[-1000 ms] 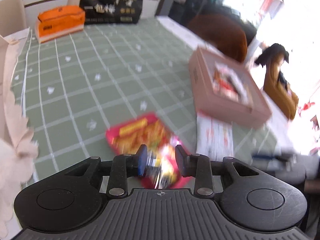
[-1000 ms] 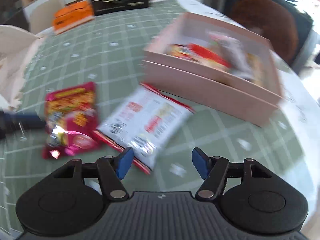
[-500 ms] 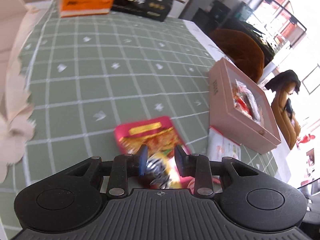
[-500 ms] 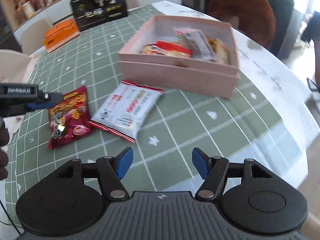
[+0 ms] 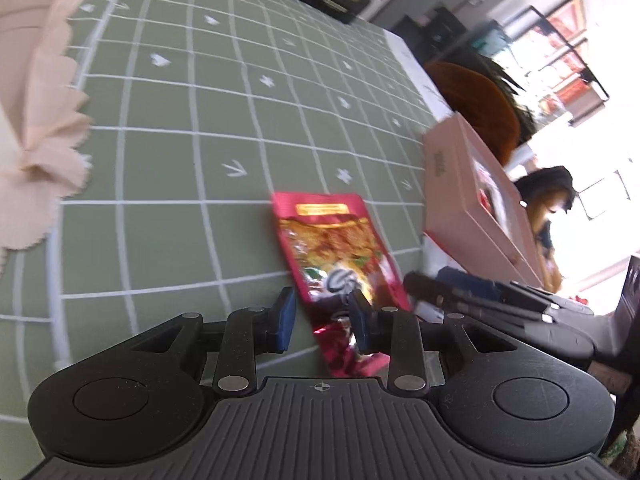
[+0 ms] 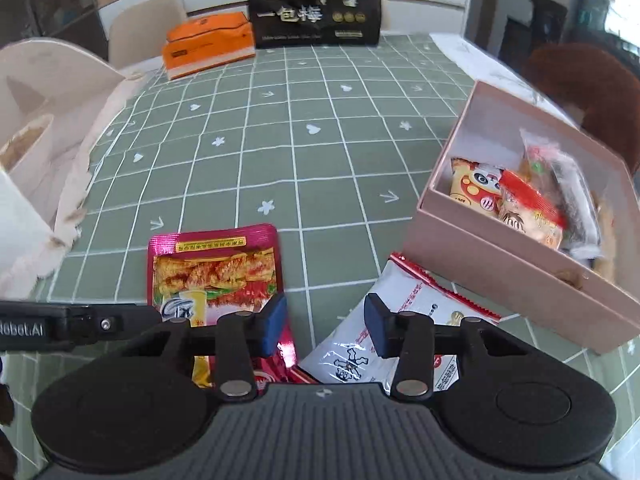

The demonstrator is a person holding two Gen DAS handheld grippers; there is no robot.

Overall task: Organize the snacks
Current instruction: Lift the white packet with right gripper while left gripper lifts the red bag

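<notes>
A red snack packet (image 5: pixel 336 248) (image 6: pixel 216 268) lies flat on the green checked tablecloth. My left gripper (image 5: pixel 323 320) hovers over its near end with its jaws a narrow gap apart. Cloth shows between the left pad and the packet, so nothing is pinched. My right gripper (image 6: pixel 326 324) is low over the gap between the red packet and a white packet (image 6: pixel 404 320). Its jaws are closing, with only cloth and the white packet's edge below them. A pink box (image 6: pixel 500 280) (image 5: pixel 460 208) at the right holds several snacks.
At the table's far end stand an orange box (image 6: pixel 208 44) and a black printed bag (image 6: pixel 316 8). A cream scalloped paper bag (image 6: pixel 40 140) stands at the left edge. A brown chair (image 6: pixel 580 80) is behind the pink box. The right gripper's fingers (image 5: pixel 432 292) reach in beside my left gripper.
The right gripper came in close over the two packets and its jaws narrowed. The left gripper sank toward the red packet and rolled, with its gap unchanged.
</notes>
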